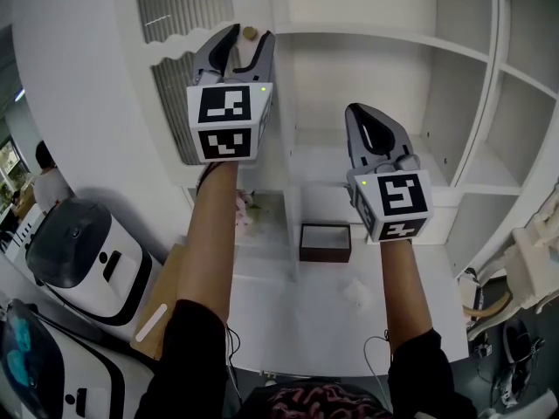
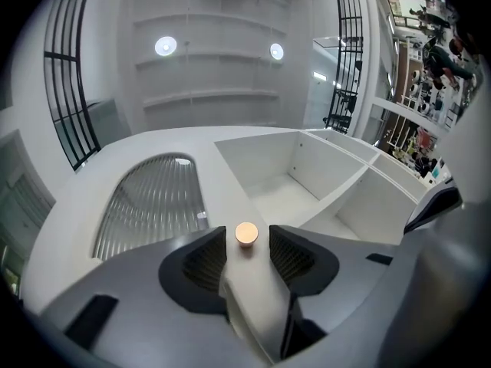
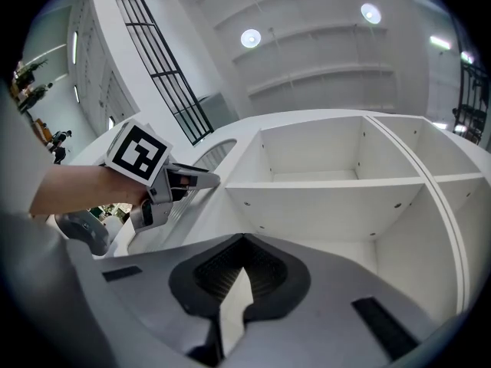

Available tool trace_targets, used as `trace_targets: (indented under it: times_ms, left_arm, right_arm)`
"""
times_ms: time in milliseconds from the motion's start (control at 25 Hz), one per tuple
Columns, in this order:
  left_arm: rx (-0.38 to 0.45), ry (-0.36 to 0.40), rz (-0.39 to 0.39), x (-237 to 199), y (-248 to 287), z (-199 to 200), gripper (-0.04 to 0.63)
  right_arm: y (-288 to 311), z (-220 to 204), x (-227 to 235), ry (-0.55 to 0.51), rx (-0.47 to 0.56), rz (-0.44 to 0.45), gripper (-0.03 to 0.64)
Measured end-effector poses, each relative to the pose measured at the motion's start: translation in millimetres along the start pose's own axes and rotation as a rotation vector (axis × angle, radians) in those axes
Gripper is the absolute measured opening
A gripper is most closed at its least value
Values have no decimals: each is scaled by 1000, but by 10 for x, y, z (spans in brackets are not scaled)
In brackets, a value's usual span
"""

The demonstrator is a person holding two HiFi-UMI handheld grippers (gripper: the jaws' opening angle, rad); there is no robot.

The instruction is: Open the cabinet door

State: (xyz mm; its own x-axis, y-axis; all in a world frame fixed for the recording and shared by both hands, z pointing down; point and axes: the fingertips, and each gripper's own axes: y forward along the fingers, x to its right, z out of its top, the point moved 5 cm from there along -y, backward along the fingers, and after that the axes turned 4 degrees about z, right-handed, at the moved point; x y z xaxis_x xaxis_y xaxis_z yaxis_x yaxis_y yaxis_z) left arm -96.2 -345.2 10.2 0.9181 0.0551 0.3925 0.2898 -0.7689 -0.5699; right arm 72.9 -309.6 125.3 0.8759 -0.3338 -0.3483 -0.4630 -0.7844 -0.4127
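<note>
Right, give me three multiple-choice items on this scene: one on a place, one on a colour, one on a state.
1. Where is the knob?
A. Between the jaws of the left hand-held gripper
B. On a shelf
C. On the floor

2. What colour is the outside of the box?
A. Red
B. Dark brown
C. Yellow

3. How does the right hand-held gripper stand?
A. Shut, with nothing in it
B. Wide open
C. Shut on a cup

Answers:
1 A: the left gripper view shows the knob between the parted jaws, with a gap on each side.
2 B: the head view shows dark brown walls round a pale inside.
3 A: the right gripper view shows the jaw tips together, with nothing between them.
</note>
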Motion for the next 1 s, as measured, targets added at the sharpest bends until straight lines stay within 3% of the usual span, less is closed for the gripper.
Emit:
trace_targets:
  times_ms: [280, 1000]
  left_arm:
    - [36, -54, -4, -14, 22, 3, 98]
    - [19, -61, -53, -47, -35, 13, 84]
  right_arm:
    - [14, -107, 61, 4, -17, -10, 14]
    - [-30, -165, 3, 11, -37, -10, 14]
